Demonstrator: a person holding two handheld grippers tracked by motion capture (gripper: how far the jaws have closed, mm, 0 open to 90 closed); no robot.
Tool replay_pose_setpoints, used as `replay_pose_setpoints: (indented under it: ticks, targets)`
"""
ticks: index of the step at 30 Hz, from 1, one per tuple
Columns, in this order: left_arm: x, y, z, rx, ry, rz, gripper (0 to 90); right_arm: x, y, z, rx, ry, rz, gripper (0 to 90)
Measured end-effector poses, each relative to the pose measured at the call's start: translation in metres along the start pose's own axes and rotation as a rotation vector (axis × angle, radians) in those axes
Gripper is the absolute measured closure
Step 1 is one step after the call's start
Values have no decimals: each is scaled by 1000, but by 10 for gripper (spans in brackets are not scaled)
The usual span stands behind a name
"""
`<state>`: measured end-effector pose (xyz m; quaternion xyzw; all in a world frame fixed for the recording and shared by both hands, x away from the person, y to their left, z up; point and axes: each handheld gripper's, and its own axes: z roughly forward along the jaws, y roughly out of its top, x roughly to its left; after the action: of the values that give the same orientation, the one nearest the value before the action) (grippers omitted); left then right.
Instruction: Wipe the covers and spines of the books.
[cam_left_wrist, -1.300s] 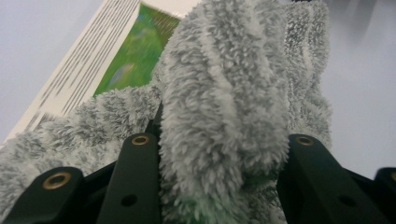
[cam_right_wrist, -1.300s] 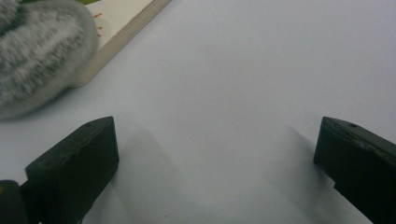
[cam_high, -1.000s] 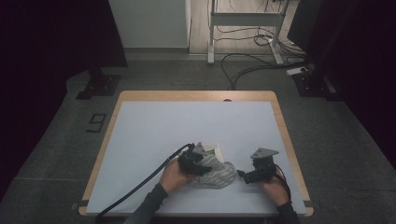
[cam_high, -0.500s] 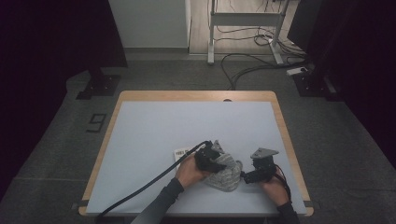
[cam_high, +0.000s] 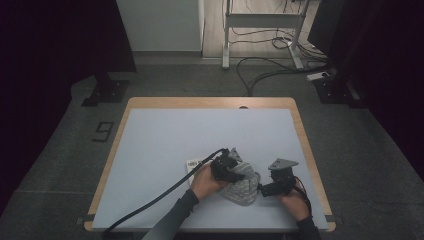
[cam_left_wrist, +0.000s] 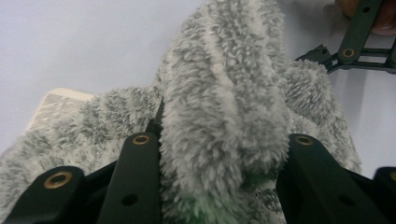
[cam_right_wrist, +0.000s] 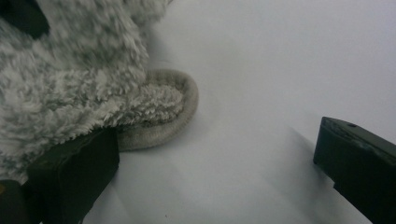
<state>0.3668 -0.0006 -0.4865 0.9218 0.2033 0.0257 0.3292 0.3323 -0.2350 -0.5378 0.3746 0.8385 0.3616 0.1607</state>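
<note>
Beside grey fluffy cloth (cam_high: 243, 186), label card (cam_high: 194, 164), table (cam_high: 165, 135)

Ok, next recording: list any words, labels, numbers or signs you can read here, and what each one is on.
"9" or "6": a dark marker on the floor left of the table; which way up is unclear.
White tag beside the grey fuzzy cloth: printed, looks like a barcode, too small to read.
The same tag in the left gripper view: blurred, unreadable.
Nothing else legible.
</note>
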Motion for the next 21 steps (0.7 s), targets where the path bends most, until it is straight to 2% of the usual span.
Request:
replay_pose_setpoints:
  ticks: [12,21]
  targets:
    - [6,5,-47,-59,57,-14,621,0,0,0,0,0,-5,0]
    - [22,-2,-79,-80,101,-54,620,0,0,0,1,1,-5,0]
